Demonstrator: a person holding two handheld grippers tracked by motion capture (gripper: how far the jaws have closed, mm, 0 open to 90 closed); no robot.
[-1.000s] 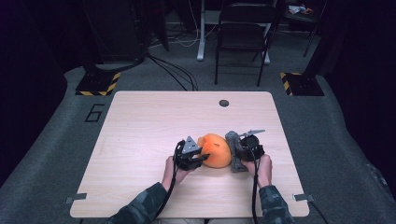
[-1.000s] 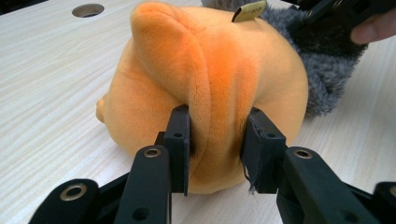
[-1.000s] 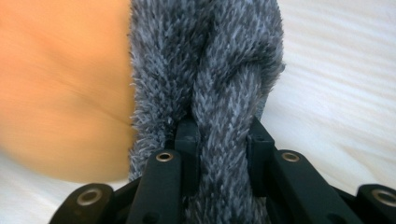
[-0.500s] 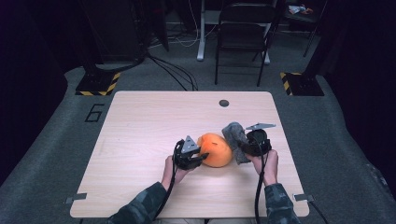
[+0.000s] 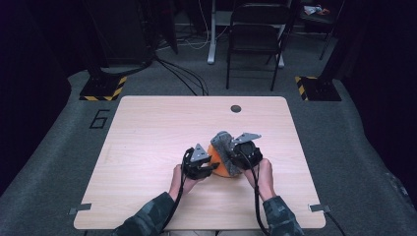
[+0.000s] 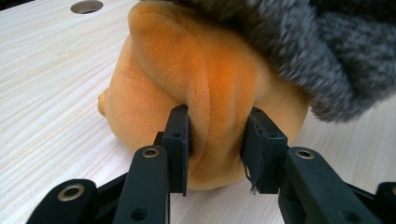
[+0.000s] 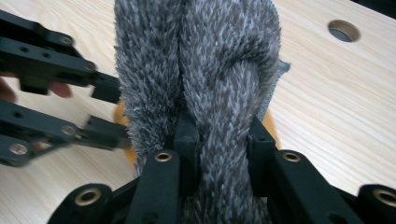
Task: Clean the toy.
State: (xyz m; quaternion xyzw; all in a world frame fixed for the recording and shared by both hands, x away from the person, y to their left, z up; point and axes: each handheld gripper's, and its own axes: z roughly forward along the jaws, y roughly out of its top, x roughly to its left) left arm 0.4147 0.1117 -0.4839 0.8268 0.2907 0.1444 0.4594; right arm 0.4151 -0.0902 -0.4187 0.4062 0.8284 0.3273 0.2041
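Near the front of the desk, a little right of the middle, sits an orange plush toy with a grey furry cover draped over its far and right side. The left hand-held gripper has come in from the toy's left, and in the left gripper view its jaws are closed down on a thick fold of the orange plush, pinching it firmly. The right hand-held gripper sits over the toy's right side; in the right gripper view its jaws are clamped on a ridge of the grey fur.

To me this looks like the middle of working the grey cover over the orange toy, or possibly off it; I can't say which from here. One side anchors the plush while the other handles the fur. Next, I'd expect the left grip to hold the toy steady against the desk while the right draws the fur across the toy's curve, slowly, so the fabric doesn't slip from the jaws.
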